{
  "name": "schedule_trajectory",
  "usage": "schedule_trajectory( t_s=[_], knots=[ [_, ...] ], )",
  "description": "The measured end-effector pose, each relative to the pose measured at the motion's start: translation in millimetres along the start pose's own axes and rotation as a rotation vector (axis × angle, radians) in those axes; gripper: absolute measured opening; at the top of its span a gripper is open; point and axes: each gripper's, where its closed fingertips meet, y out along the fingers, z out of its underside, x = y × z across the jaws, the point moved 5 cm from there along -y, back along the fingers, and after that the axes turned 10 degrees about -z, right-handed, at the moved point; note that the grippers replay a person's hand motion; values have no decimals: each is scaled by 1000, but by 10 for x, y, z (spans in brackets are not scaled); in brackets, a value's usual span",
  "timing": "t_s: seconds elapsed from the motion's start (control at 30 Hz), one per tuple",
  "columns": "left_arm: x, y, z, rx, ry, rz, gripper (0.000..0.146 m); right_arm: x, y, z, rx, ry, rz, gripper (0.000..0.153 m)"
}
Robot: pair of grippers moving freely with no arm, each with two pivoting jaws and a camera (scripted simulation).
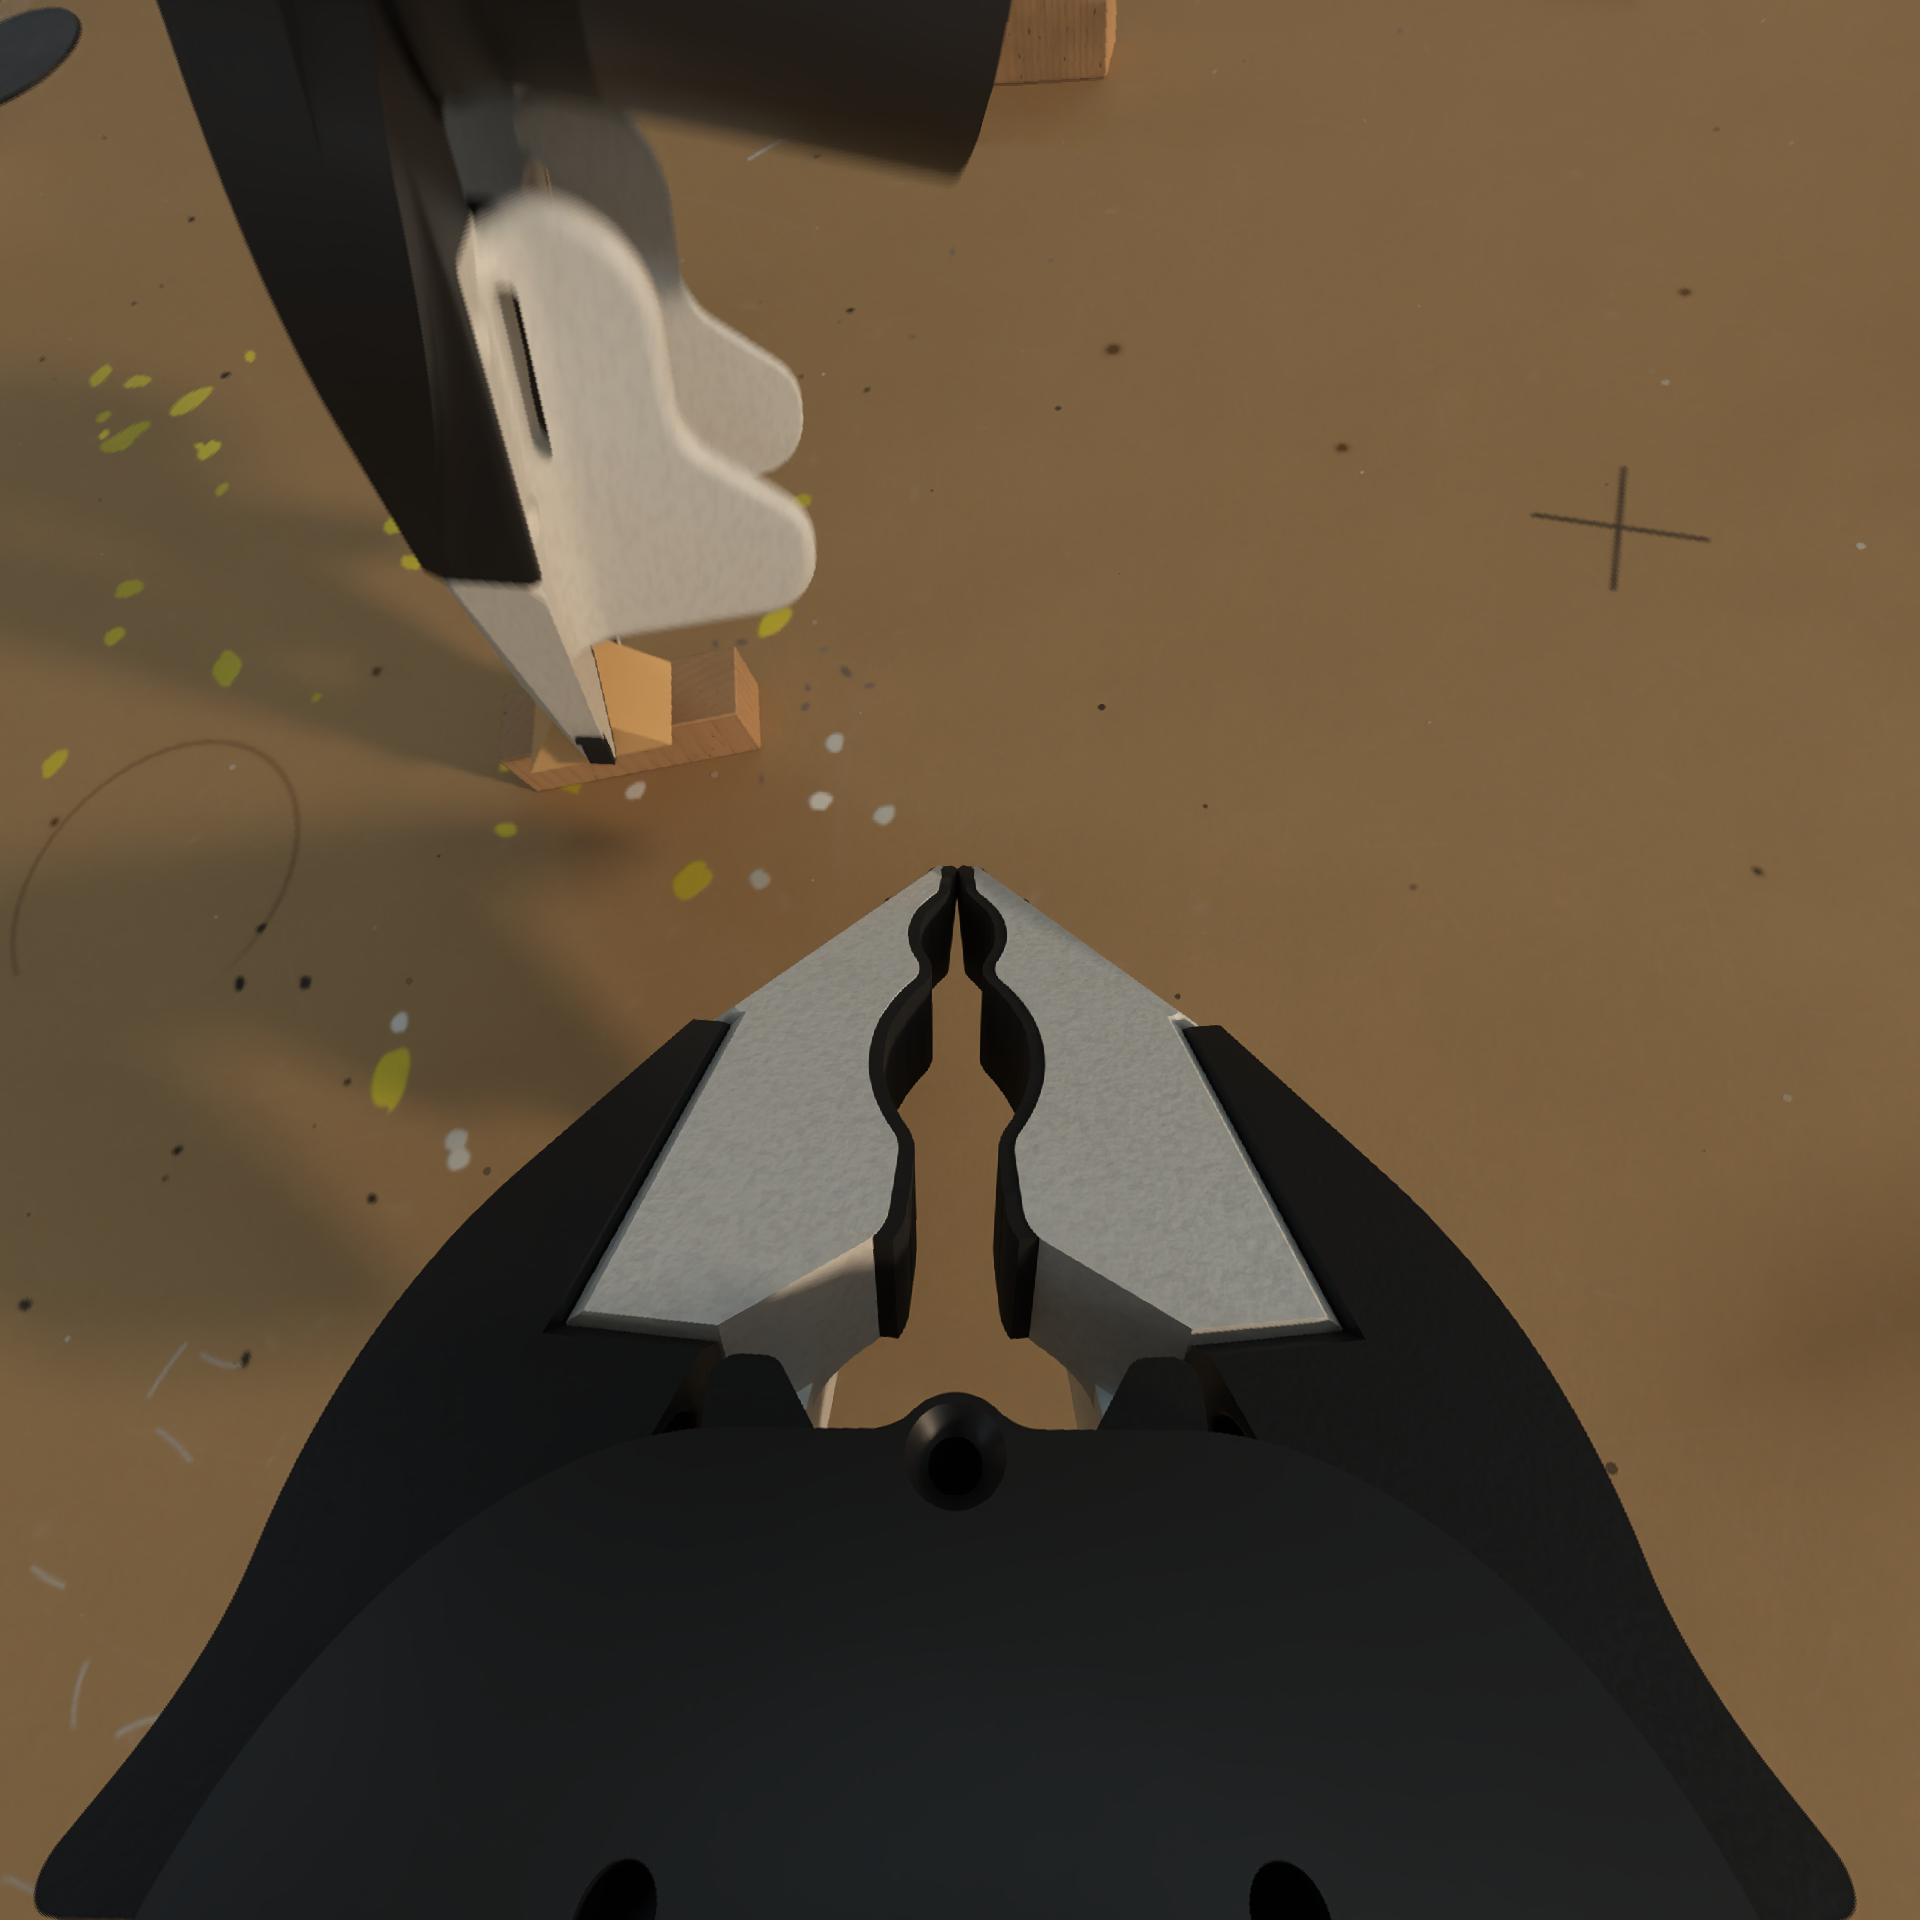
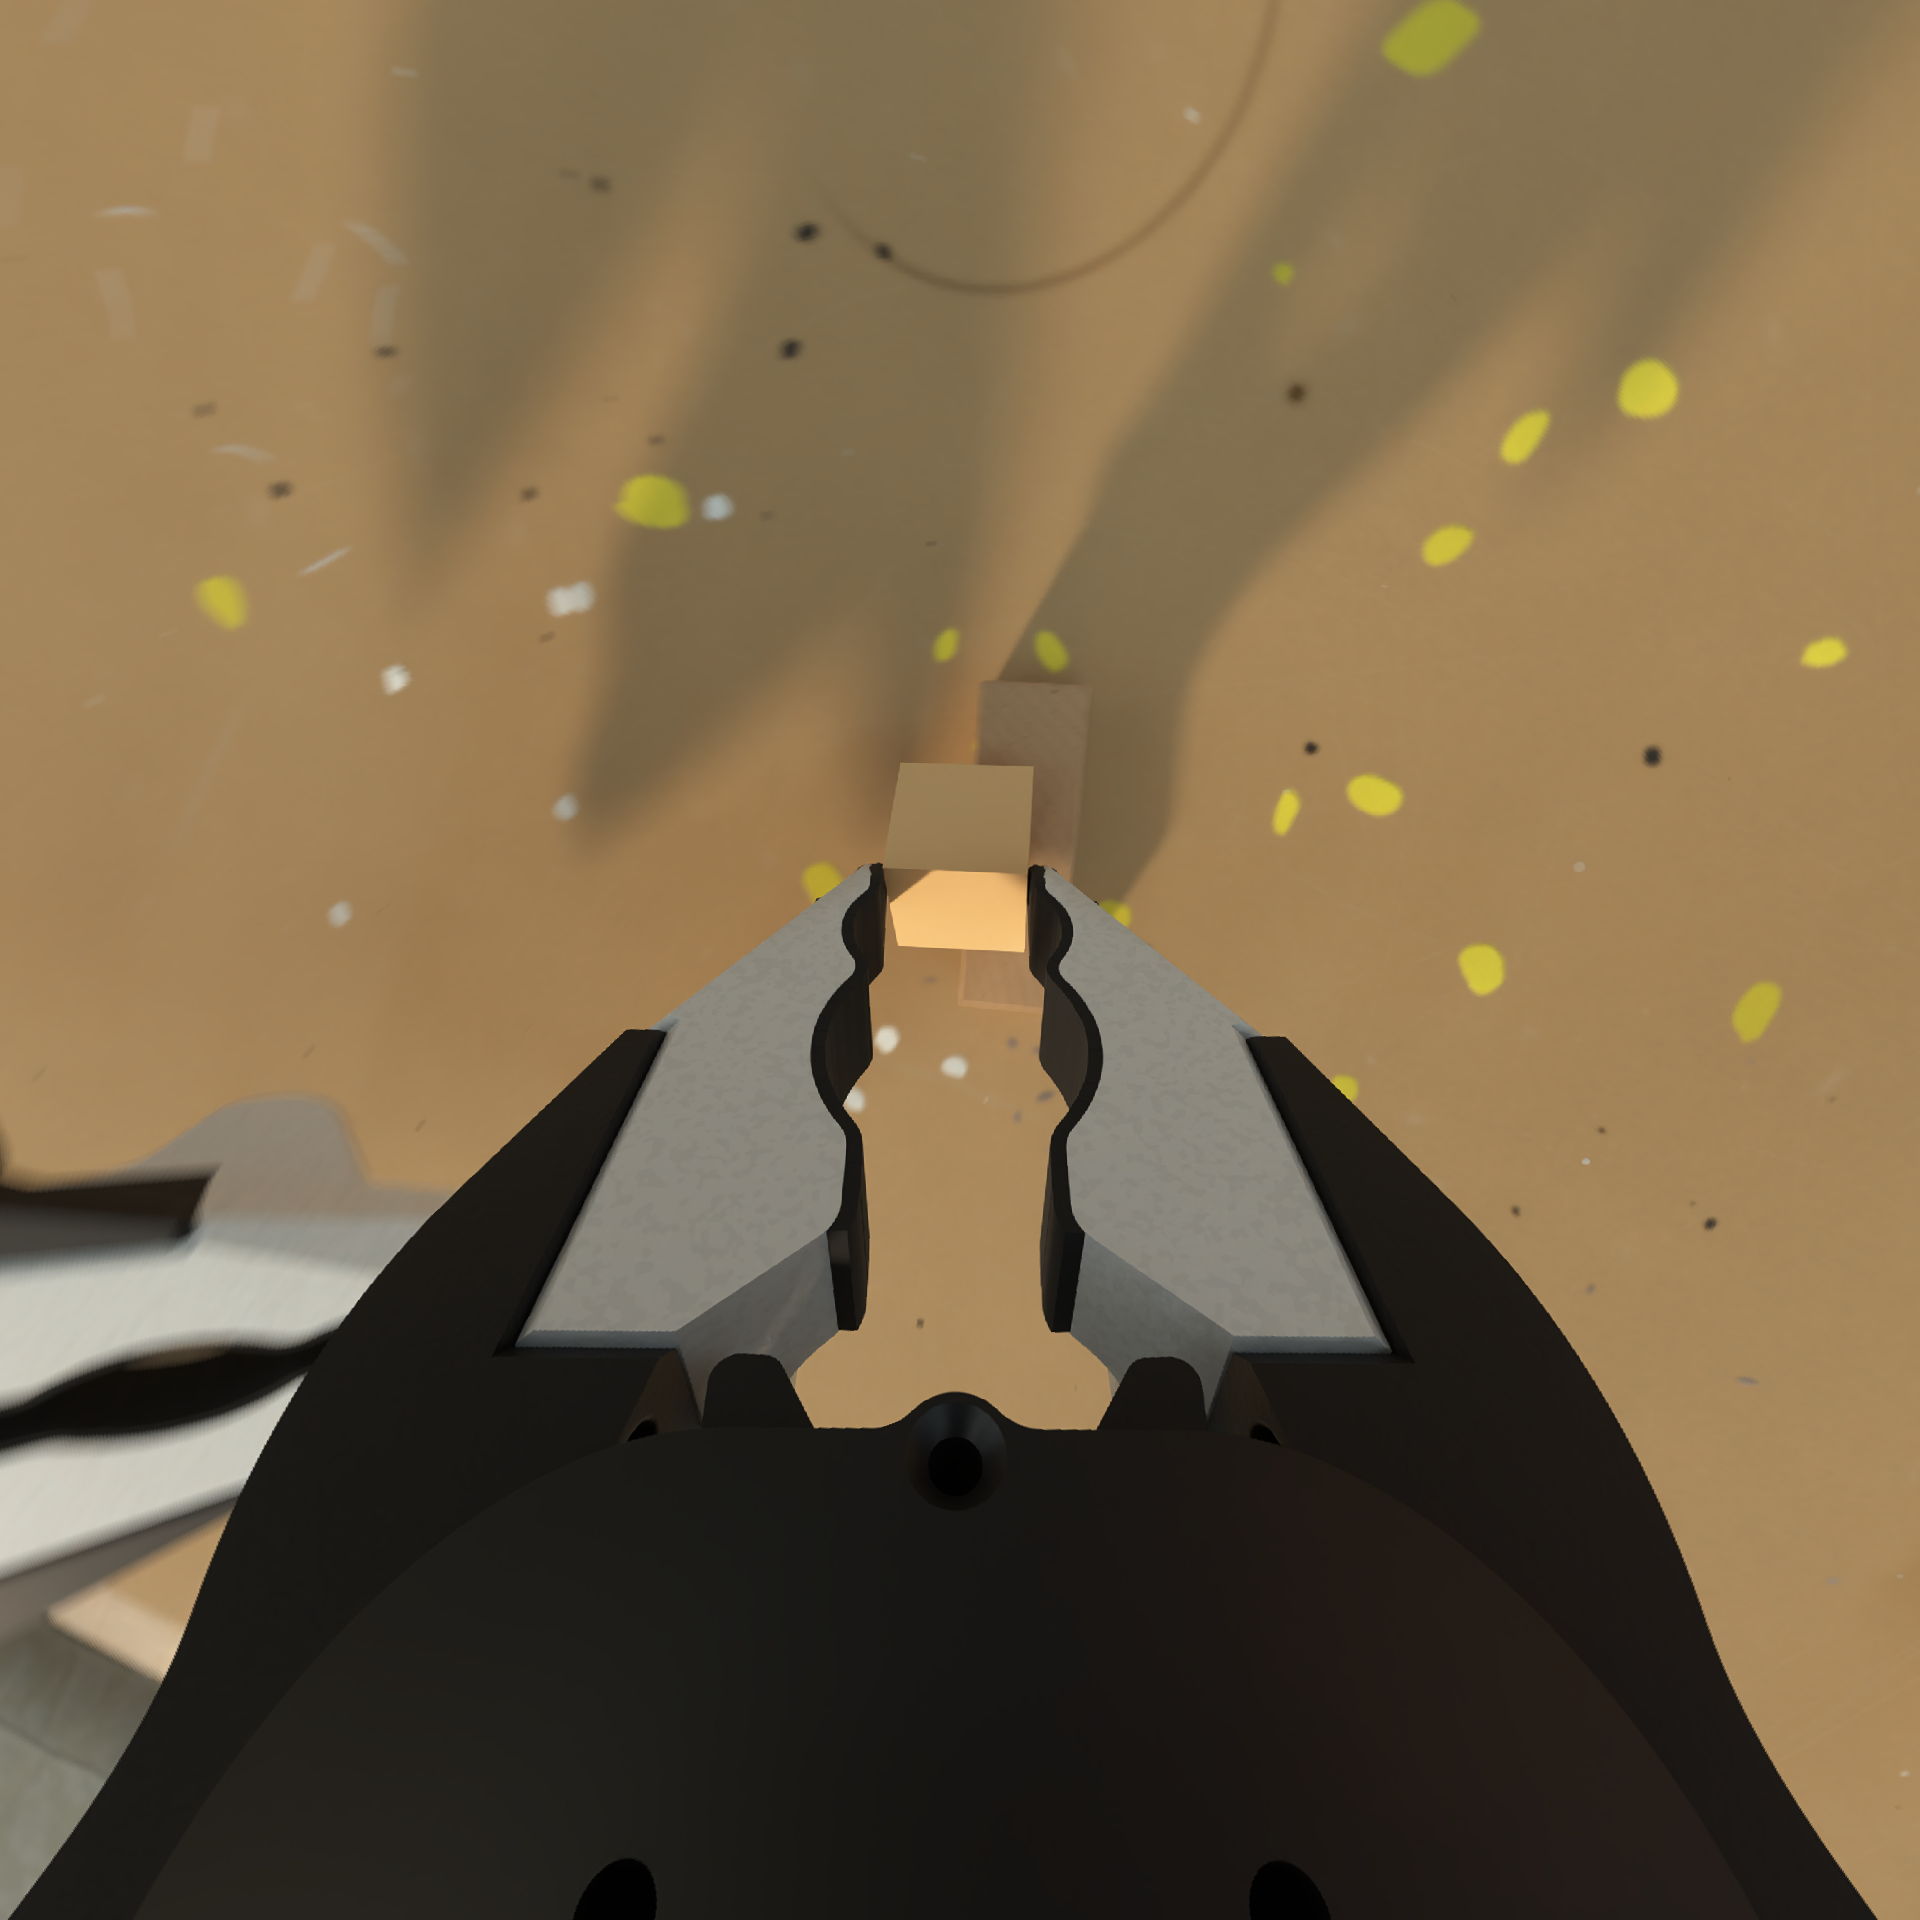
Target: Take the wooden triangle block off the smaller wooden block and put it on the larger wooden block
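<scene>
In the right wrist view, my right gripper (image 2: 956, 883) is shut on the wooden triangle block (image 2: 961, 831), one fingertip on each side. The smaller wooden block (image 2: 1049, 748) lies under it on the table. In the left wrist view the right gripper (image 1: 601, 727) comes down from the upper left onto the triangle block (image 1: 636, 694), which rests on the smaller block (image 1: 717, 727). The larger wooden block (image 1: 1049, 47) shows at the top edge, partly hidden by the right gripper's body. My left gripper (image 1: 956, 873) is shut and empty, hovering in front of the blocks.
The brown tabletop (image 1: 1351, 831) is speckled with yellow, white and black paint spots. A drawn cross (image 1: 1619, 530) lies to the right and a thin drawn circle (image 1: 156, 852) to the left. The left gripper (image 2: 156, 1299) shows blurred at the lower left of the right wrist view.
</scene>
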Motion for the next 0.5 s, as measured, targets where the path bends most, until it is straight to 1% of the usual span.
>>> schedule_trajectory(
  t_s=[0.07, 0.13, 0.2, 0.23, 0.3, 0.33, 0.4, 0.43, 0.47, 0.5],
  knots=[
    [2, -2, 2, -3, 1, -1, 0, 93, -178, 25, -15, -62, -46, 27],
    [5, -4, 4, -6, 0, 1, 0, 143, -442, 85, -46, -109, -91, 27],
    [8, -5, 5, -8, 6, 2, 0, 45, -733, 181, -73, -133, -88, 27],
    [9, -4, 4, -11, 10, 1, 0, -92, -885, 237, -88, -125, -57, 27],
    [10, 5, 0, -13, 6, 0, 0, -493, -1171, 380, -121, -30, 53, 27],
    [11, 11, -3, -14, 1, -1, 0, -659, -1289, 435, -154, 16, 41, 27],
    [12, 20, -6, -15, 1, -5, 0, -918, -1444, 534, -246, 142, -88, 27],
    [13, 22, -6, -16, 6, -5, 0, -999, -1508, 596, -247, 185, -126, 27],
    [17, 20, -3, -17, 14, -5, 0, -1016, -1569, 656, -239, 162, -127, 27],
    [24, 17, 1, -19, 16, -4, 0, -969, -1627, 702, -245, 104, -144, 27]
  ],
)
